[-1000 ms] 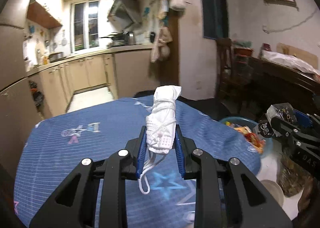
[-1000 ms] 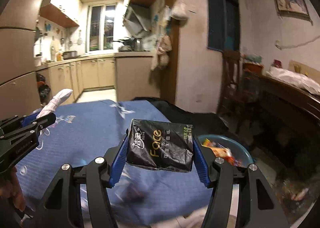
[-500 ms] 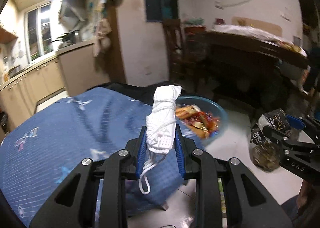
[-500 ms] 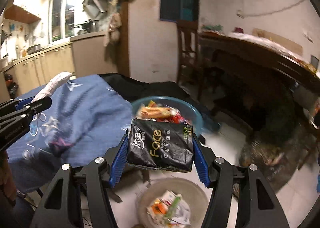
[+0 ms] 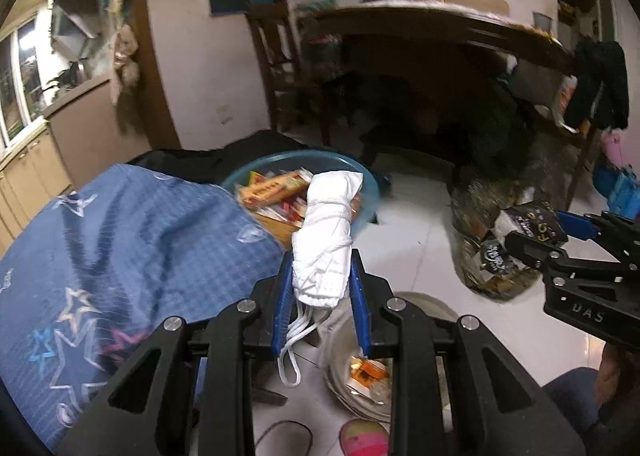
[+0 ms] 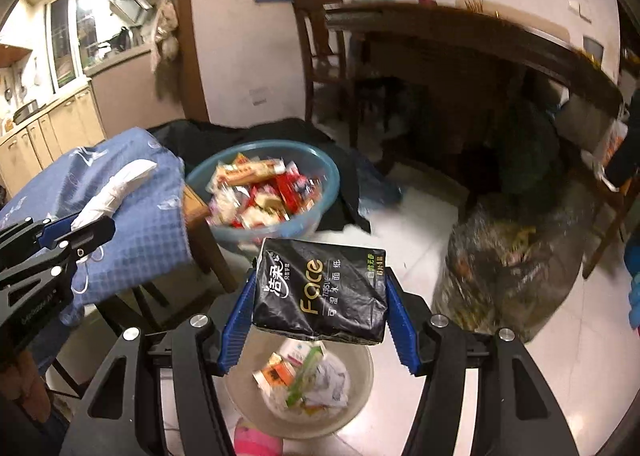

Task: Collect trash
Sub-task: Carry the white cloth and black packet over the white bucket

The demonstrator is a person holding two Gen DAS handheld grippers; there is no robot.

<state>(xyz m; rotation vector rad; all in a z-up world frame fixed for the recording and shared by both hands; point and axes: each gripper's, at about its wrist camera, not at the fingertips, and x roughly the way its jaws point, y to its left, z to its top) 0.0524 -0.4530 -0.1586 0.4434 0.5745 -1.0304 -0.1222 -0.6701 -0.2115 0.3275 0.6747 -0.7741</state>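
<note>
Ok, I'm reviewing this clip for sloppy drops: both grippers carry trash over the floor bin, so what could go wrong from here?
1. The black tissue pack hangs above the pale bin, nearer its far rim; released there, it might clip the rim.
2. The rolled white mask trails loose ear loops, which could snag the left gripper on release.
3. The blue basin of wrappers stands nearby, so trash could land there instead.
</note>
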